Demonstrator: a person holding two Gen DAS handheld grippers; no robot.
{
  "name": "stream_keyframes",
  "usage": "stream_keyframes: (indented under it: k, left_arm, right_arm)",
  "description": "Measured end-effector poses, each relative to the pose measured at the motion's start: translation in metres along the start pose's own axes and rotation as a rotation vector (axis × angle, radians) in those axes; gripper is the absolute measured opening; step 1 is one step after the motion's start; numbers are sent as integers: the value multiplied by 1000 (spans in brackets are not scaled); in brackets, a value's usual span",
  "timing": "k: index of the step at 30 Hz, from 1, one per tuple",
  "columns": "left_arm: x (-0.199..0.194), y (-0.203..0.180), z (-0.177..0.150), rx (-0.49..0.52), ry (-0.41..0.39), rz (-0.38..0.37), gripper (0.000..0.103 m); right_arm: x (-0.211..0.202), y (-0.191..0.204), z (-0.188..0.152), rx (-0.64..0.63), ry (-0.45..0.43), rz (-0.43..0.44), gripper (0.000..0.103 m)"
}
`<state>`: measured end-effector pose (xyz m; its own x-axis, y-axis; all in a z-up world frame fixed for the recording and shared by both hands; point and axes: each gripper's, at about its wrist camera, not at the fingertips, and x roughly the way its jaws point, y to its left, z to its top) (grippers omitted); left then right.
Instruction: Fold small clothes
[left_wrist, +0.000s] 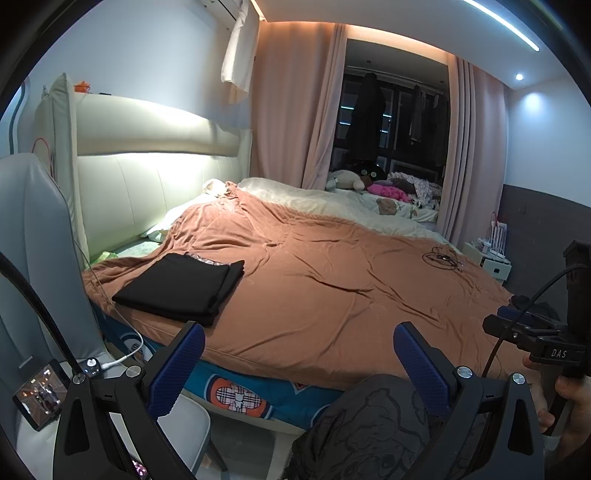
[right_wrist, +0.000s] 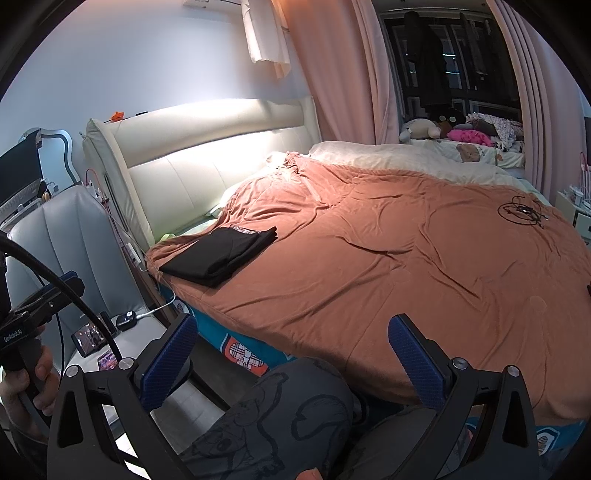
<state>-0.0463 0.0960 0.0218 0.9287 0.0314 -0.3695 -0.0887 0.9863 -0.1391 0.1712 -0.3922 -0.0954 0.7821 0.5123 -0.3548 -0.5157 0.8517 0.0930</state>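
Observation:
A black folded garment (left_wrist: 181, 286) lies on the orange bedspread (left_wrist: 332, 280) near the bed's left edge, close to the headboard. It also shows in the right wrist view (right_wrist: 221, 253). My left gripper (left_wrist: 299, 354) is open and empty, held off the bed's near edge, well short of the garment. My right gripper (right_wrist: 291, 349) is open and empty, also held off the near edge, above a grey printed trouser leg (right_wrist: 280, 417). The right gripper's body shows at the right of the left wrist view (left_wrist: 535, 332).
A tangle of black cable (left_wrist: 441, 258) lies on the far right of the bedspread. A grey chair (left_wrist: 33, 236) and a white side table with a phone (left_wrist: 40, 395) stand left of the bed. Plush toys (left_wrist: 354, 179) lie by the window.

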Motion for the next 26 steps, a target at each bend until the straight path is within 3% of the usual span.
stream_keyframes:
  k: [26]
  left_arm:
    - [-9, -4, 3, -2, -3, -10, 103]
  right_arm:
    - [-7, 8, 4, 11, 1, -12, 103]
